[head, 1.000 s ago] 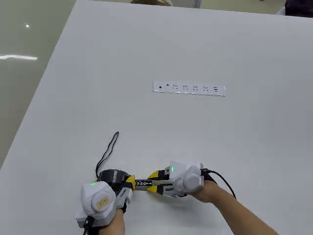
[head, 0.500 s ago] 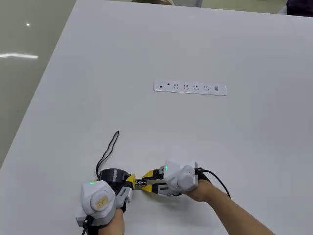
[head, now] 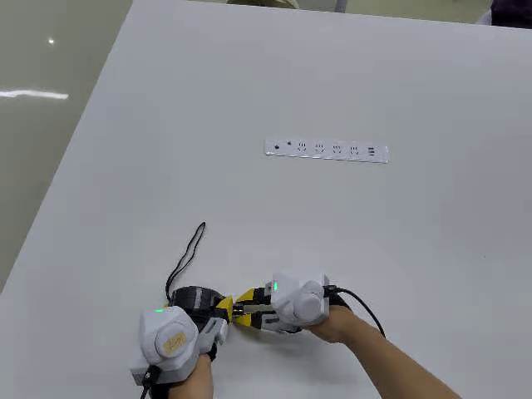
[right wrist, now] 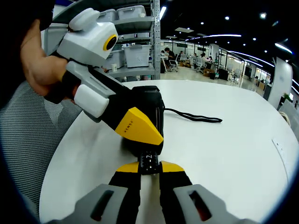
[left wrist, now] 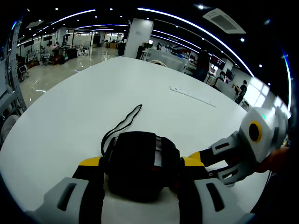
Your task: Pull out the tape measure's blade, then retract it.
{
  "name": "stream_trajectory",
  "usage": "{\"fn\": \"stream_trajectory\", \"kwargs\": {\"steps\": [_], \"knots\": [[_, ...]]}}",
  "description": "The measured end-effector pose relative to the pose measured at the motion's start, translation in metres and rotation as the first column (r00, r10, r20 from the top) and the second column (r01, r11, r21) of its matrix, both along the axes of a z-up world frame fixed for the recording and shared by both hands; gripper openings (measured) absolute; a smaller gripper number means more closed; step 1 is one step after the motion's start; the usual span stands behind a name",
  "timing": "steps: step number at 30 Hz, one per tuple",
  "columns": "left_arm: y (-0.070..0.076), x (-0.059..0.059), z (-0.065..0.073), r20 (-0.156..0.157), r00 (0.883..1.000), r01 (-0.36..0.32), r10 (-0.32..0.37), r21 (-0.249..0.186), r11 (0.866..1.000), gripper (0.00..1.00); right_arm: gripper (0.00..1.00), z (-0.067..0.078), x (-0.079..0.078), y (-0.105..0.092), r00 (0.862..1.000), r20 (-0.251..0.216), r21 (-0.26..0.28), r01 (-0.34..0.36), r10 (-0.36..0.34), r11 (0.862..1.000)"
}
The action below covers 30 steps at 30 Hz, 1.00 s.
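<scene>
While the left tool clamps the tape measure, the facing right tool pinches its blade.

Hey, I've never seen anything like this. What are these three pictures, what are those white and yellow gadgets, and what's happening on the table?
There is no robot here: a person holds a hand tool with a two-fingered claw in each hand. The wide picture comes from a camera on the person's head, looking down at a white table. The two round pictures come from cameras riding on the tools. The left claw is shut around a black tape measure. The right claw pinches the tip of its blade, with just a short stretch out. A black strap trails from the case, and a white power strip lies farther back.
</scene>
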State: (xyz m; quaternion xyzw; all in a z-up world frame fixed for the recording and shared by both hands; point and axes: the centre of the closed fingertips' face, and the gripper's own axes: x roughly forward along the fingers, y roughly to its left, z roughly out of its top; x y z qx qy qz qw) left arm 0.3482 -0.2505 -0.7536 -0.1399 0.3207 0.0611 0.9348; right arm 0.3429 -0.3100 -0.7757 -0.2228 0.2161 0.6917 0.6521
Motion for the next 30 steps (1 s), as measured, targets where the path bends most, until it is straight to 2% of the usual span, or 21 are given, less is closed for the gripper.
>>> {"fn": "stream_trajectory", "kwargs": {"steps": [15,30], "knots": [[0.001,0.0,0.0,0.0,1.0,-0.002,0.002,-0.011,1.0,0.61,0.13,0.001,-0.001,0.01,1.0,0.003,0.016,-0.014,0.014,1.0],[0.001,0.0,-0.001,-0.001,1.0,0.002,-0.002,-0.009,1.0,0.62,0.14,-0.001,-0.002,0.011,0.999,0.01,0.026,-0.053,0.053,0.998]]}}
